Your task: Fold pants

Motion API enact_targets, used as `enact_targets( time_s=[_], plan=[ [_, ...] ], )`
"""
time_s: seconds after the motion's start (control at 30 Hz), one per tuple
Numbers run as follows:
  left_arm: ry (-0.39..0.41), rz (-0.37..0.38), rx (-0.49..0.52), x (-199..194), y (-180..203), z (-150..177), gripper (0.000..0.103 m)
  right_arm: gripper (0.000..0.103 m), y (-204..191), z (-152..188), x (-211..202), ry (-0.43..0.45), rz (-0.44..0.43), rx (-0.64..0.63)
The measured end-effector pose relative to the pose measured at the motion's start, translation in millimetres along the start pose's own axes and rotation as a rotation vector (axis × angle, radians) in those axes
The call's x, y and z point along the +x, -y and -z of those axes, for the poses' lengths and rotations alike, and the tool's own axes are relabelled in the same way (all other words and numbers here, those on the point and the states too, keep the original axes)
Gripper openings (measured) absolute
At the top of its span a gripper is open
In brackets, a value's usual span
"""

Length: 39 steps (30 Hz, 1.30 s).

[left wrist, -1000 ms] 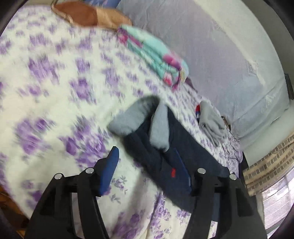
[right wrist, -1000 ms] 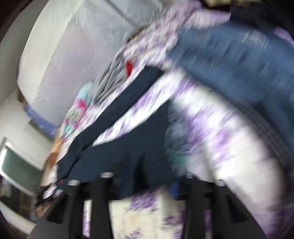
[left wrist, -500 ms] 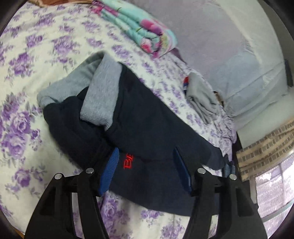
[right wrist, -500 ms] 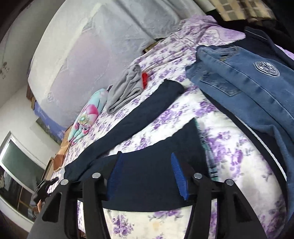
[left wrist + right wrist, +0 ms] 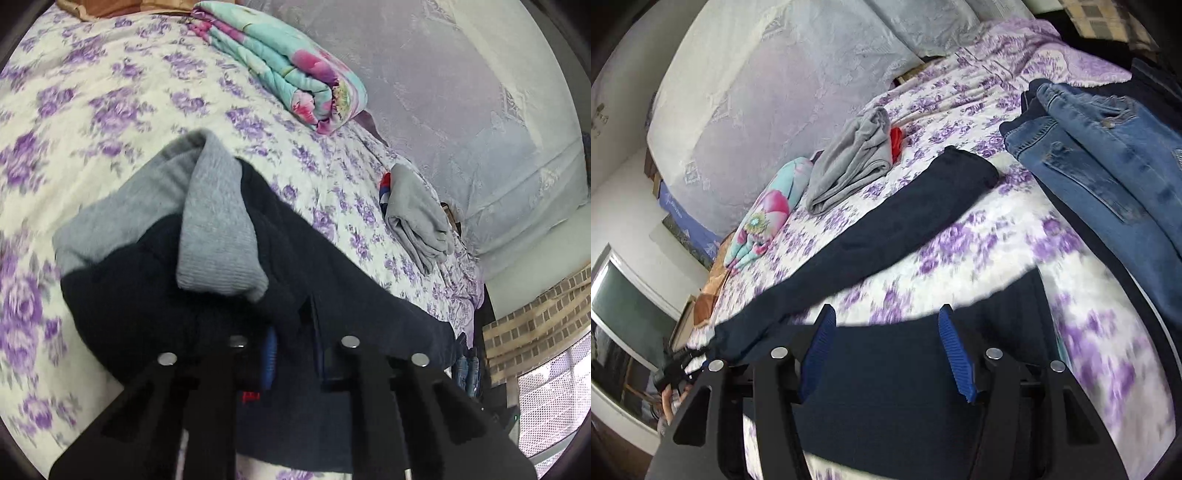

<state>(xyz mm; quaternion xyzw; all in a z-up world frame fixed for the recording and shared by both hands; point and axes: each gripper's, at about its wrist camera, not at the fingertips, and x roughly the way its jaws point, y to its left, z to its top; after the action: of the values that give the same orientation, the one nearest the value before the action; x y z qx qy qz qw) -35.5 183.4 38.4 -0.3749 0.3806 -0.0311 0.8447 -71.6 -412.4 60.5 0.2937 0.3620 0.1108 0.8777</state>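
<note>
the navy pants (image 5: 351, 295) lie spread across the bed (image 5: 92, 110) with its purple-flowered cover, gray-lined waistband (image 5: 216, 229) turned out at one end. the left claw (image 5: 291, 354) is clenched on the dark cloth at the waist, its blue pads (image 5: 271, 358) drawn close with fabric bunched between them. the right claw (image 5: 886, 350) is released, jaws wide, over the hem end of one leg (image 5: 886, 387); the other leg (image 5: 886, 229) runs diagonally beyond. blue jeans (image 5: 1108, 155), a gray garment (image 5: 857, 155) and a folded floral blanket (image 5: 288, 62) lie nearby.
</note>
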Motion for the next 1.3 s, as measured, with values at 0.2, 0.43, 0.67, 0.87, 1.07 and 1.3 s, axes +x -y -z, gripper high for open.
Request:
enact_targets(
  time_s=[0.2, 0.43, 0.67, 0.87, 1.07, 1.3],
  plan=[
    [0.042, 0.018, 0.026, -8.6, 6.5, -13.1, 0.009, 0.058, 19.7, -34.1, 37.0, -0.045, -0.006, 0.127],
    [0.081, 0.035, 0.012, -14.6, 9.9, -30.7, 0.008, 0.056, 42.4, -67.3, 100.5, -0.094, 0.033, 0.243],
    [0.128, 0.067, 0.022, -30.6, 19.1, -46.7, 0.007, 0.004, 28.0, -81.1, 81.2, 0.036, 0.057, 0.134],
    [0.194, 0.162, 0.034, -70.9, 28.3, -43.1, 0.007, 0.003, -26.2, -61.8, -33.6, 0.145, -0.110, -0.025],
    [0.150, 0.193, -0.022, -54.8, 30.6, -67.5, 0.007, 0.004, -36.1, -47.3, -79.8, 0.164, -0.103, -0.075],
    [0.048, 0.042, -0.167, 68.9, 16.0, -137.9, 0.009, 0.008, 15.2, -104.3, 50.7, -0.027, -0.003, 0.159]
  ],
)
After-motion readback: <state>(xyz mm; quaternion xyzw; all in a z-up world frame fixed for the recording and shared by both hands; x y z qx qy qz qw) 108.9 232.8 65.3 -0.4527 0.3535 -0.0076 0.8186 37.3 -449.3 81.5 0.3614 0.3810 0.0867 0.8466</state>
